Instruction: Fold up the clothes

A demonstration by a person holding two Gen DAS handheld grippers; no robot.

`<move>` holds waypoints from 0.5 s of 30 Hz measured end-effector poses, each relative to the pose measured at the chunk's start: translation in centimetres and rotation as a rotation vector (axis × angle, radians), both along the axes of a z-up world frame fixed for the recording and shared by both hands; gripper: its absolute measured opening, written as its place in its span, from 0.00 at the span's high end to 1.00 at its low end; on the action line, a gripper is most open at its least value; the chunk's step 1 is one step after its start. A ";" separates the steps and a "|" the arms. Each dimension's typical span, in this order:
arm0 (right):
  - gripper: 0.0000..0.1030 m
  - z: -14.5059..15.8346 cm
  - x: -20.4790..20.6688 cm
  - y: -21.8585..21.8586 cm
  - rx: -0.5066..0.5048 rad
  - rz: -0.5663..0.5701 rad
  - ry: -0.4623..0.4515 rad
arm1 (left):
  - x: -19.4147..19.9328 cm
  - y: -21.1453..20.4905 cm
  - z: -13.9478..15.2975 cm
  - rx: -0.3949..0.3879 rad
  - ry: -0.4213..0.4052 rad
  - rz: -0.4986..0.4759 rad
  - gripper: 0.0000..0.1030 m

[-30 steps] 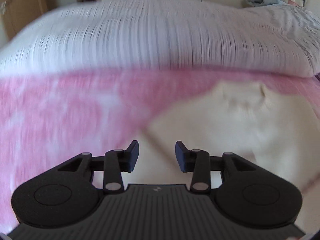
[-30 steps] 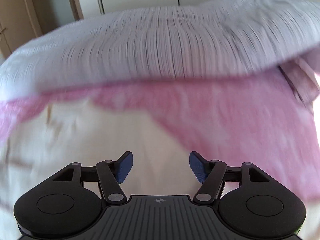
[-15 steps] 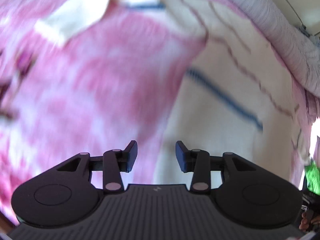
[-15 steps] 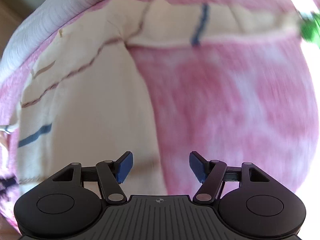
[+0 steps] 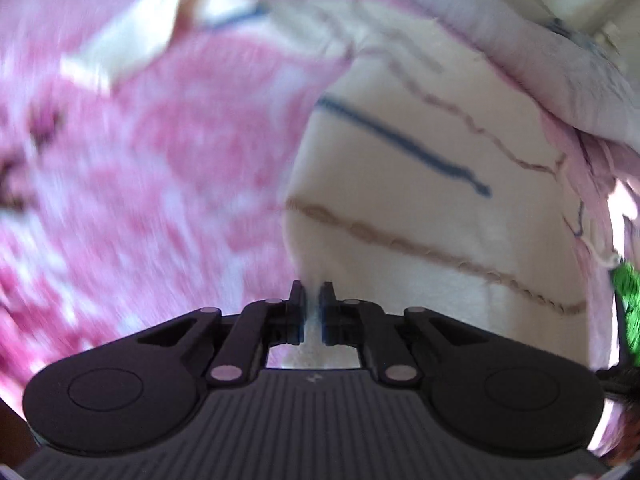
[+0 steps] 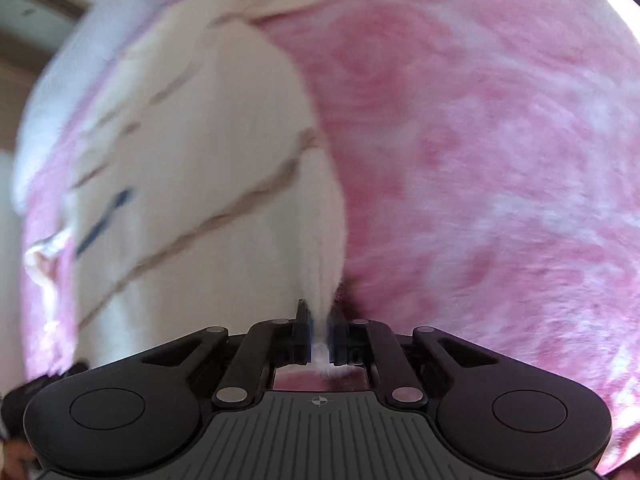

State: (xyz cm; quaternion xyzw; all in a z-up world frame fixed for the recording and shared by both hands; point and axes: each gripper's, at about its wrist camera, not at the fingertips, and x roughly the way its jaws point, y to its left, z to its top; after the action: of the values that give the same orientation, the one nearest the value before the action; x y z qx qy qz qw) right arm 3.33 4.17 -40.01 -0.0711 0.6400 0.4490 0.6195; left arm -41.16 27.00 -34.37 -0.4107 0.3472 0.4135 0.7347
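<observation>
A cream knitted sweater (image 5: 420, 208) with thin brown and blue stripes lies spread on a pink patterned bedspread (image 5: 160, 184). In the left wrist view my left gripper (image 5: 311, 300) is shut on the sweater's near left edge, with cream fabric pinched between the fingers. A sleeve (image 5: 132, 48) stretches out to the upper left. In the right wrist view my right gripper (image 6: 319, 320) is shut on the sweater's (image 6: 208, 184) near right edge, next to the bedspread (image 6: 500, 184). Both views are blurred by motion.
A white ribbed duvet (image 5: 560, 64) is bunched along the far side of the bed, also seen as the duvet (image 6: 60, 92) at upper left. Something bright green (image 5: 628, 300) shows at the right edge. Pale cupboard doors (image 6: 36, 4) stand beyond.
Both grippers swung down from facing the duvet to the sweater's near edge. Each was open half a second ago and has now shut on cream fabric.
</observation>
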 end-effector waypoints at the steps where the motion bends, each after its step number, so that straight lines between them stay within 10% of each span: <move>1: 0.95 0.8 -0.3 -0.2 0.026 0.015 0.010 | -0.7 -0.2 1.4 0.025 -0.010 -0.007 0.96; 5: 0.95 2.0 -1.3 -1.9 0.015 0.038 0.063 | -2.6 -1.4 4.6 0.089 0.037 -0.028 0.96; 12: 0.91 -1.2 -3.9 -2.2 -0.218 0.071 0.007 | -4.7 -4.1 -1.0 -0.097 0.129 0.047 0.92; 15: 0.55 0.6 -3.9 -1.5 -0.256 0.075 -0.111 | -5.4 -3.0 -0.5 -0.045 0.127 0.063 0.80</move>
State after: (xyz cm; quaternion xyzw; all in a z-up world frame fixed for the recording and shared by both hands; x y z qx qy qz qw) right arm -0.54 2.66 -39.43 -0.1982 0.6538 0.3818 0.6225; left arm -46.60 23.97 -34.86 -0.4108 0.3894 0.4537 0.6883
